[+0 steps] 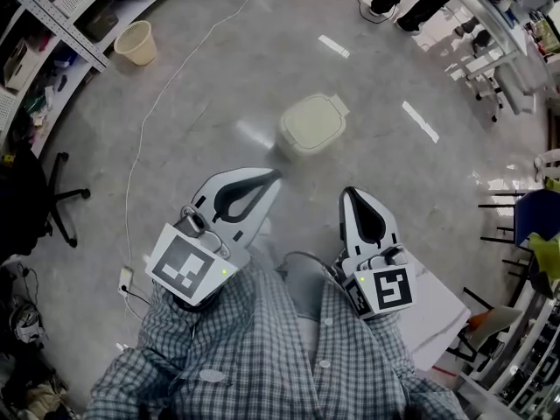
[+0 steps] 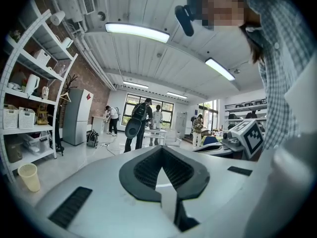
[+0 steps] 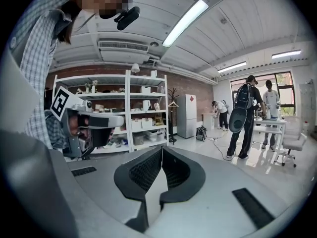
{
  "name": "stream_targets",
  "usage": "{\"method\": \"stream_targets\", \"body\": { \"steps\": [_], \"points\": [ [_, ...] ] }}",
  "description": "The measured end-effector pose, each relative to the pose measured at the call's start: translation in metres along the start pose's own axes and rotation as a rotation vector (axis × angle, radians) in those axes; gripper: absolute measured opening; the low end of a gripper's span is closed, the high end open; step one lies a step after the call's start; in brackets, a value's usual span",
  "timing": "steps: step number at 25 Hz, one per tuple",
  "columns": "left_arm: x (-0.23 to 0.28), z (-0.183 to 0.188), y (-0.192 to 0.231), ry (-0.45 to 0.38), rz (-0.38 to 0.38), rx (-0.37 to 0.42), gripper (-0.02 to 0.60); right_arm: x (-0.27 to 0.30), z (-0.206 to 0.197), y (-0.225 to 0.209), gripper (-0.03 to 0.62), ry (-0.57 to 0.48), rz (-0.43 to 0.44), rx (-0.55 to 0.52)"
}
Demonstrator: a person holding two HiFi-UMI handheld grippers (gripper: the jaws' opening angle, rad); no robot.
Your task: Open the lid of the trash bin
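**Q:** Where does the task's object stand?
**A:** The cream plastic trash bin (image 1: pixel 312 128), square with rounded corners, stands on the grey polished floor (image 1: pixel 219 77). It is ahead of the person and well apart from both tools. Its flat cream lid (image 1: pixel 308 119) lies down on the rim, so the opening is judged not yet begun.

**Q:** How are the tools held, and why?
**A:** The left white two-jaw gripper (image 1: pixel 274 177) and the right white two-jaw gripper (image 1: pixel 349 192) sit close against the grey checked shirt (image 1: pixel 262 357), tips pointing forward toward the bin. In the head view the left tip lies nearer the bin but clear of it. This reads as a carrying or approach posture, with neither tool low enough to reach the lid.

**Q:** What is the state of the tongs?
**A:** In the left gripper view the tongs meet at their tips with nothing between them. The right gripper view shows the same. Both cameras look level across the room rather than at the bin, which fits tools not yet aimed downward.

**Q:** What does the next move call for?
**A:** Probably lowering one gripper to the lid's edge. A small tab (image 1: pixel 338 105) projects at the far right corner. Whether it is a hinge or a catch cannot be told, so the side to lift from is uncertain.
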State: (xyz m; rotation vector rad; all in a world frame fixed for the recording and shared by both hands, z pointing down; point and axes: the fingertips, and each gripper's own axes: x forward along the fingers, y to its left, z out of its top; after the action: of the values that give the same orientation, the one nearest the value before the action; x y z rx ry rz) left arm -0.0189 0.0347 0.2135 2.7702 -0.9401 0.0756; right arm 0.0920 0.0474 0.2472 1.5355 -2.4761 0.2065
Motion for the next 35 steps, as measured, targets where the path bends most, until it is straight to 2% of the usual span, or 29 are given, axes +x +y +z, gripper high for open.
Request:
{"method": "stream_targets", "body": {
  "steps": [8, 16, 22, 30, 35],
  "points": [
    [0.006, 0.001, 0.015, -0.013, -0.002, -0.012, 0.005, 0.012, -0.004, 0.0, 0.018, 0.073, -0.012, -0.002],
    [0.025, 0.002, 0.027, -0.008, 0.022, -0.008, 0.005, 0.031, 0.0, -0.02, 0.018, 0.034, 0.015, -0.009],
    [0.039, 0.01, 0.041, -0.009, 0.074, -0.015, 0.005, 0.053, 0.009, -0.034, 0.02, 0.027, 0.065, -0.016],
    [0.078, 0.021, 0.045, -0.013, 0.139, -0.017, 0.005, 0.073, 0.015, -0.075, 0.02, 0.025, 0.129, -0.016],
    [0.098, 0.024, 0.047, 0.003, 0.196, -0.023, 0.005, 0.084, 0.011, -0.097, 0.02, 0.081, 0.188, -0.022]
  ]
}}
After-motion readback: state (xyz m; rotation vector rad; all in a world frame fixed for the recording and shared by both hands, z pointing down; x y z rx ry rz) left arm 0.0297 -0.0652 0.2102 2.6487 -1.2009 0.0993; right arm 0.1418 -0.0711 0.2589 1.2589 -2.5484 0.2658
